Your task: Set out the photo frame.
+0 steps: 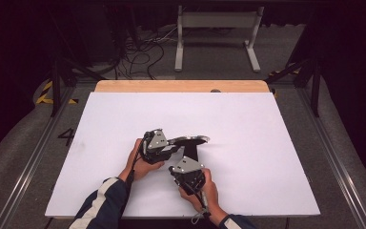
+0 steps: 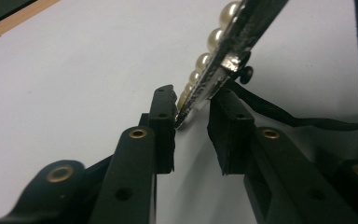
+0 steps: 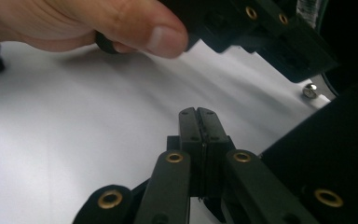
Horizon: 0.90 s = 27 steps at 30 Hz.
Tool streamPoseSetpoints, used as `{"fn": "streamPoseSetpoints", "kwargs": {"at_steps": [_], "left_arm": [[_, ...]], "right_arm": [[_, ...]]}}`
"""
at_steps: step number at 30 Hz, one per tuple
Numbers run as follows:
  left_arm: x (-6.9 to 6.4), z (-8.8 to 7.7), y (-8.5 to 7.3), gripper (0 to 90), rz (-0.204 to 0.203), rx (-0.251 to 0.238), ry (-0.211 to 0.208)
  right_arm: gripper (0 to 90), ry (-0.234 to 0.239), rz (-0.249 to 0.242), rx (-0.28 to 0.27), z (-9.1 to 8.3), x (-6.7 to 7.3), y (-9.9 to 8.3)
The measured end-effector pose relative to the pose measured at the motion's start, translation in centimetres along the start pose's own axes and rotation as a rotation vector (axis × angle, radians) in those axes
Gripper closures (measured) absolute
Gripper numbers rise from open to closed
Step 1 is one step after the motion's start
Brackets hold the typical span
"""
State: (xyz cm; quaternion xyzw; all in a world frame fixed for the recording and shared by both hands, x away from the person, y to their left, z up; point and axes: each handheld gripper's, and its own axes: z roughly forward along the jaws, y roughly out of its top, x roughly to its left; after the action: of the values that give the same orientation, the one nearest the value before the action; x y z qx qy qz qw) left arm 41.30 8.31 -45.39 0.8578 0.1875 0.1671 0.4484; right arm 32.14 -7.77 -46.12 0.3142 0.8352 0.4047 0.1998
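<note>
Dark room w/ grey floor, cables and a white metal frame [image 1: 218, 28] behind the tabletop [image 1: 124, 119]; tabletop is covered by a white sheet, a wood strip showing along its far edge. Landmark = the flat black-and-silver piece w/ pearls [image 1: 190, 140], lying roughly mid-tabletop, slightly toward the person's side.

Left tongs [image 1: 174, 145] sit just left of the piece, held in the left hand [image 1: 140, 164], tips at its left edge. In the left gripper view the pearl piece [image 2: 223, 65] slants up between the pads; its thin lower edge is in the gap, touching or nearly touching the left pad, right pad looks just clear of it. Jaws narrowly apart, not seen clamped on it. A row of cream pearls [image 2: 212, 39] runs along one face of the piece; a black cord [image 2: 298, 121] trails on the sheet beyond it, right of the jaws.

Right tongs [image 1: 183, 160] are just below the piece, on the person's side, in the right hand [image 1: 205, 191]. Right gripper view: pads [image 3: 198, 126] pressed flat together, fully closed, nothing between them, hovering over the white sheet. Left hand's thumb [image 3: 135, 28] and the other tool's black body sit above, farther off. Dark sleeves w/ a white stripe enter from the near edge.
</note>
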Motion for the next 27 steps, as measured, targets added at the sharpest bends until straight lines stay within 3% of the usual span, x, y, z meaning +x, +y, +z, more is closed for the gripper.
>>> {"fn": "streamPoseSetpoints", "kwargs": {"at_steps": [6, 9, 16, 27], "left_arm": [[-0.2, -0.2, 0.0, 73.7, 0.024, 0.013, 0.014], [-0.4, -0.3, 0.0, 74.6, 0.028, 0.015, 0.020], [-0.7, -0.7, -0.1, 78.5, 0.061, 0.026, 0.026], [-1.0, -1.1, -0.1, 80.7, 0.087, 0.041, 0.032]], "right_arm": [[90.0, -0.023, 0.010, 0.004, -0.4, 0.2, 0.1], [90.0, -0.011, 0.044, 0.011, -0.3, -0.3, -0.1], [90.0, -0.021, 0.071, 0.015, -0.9, -1.2, -0.3], [90.0, -0.024, 0.069, 0.023, -1.3, -1.5, -0.7]]}}
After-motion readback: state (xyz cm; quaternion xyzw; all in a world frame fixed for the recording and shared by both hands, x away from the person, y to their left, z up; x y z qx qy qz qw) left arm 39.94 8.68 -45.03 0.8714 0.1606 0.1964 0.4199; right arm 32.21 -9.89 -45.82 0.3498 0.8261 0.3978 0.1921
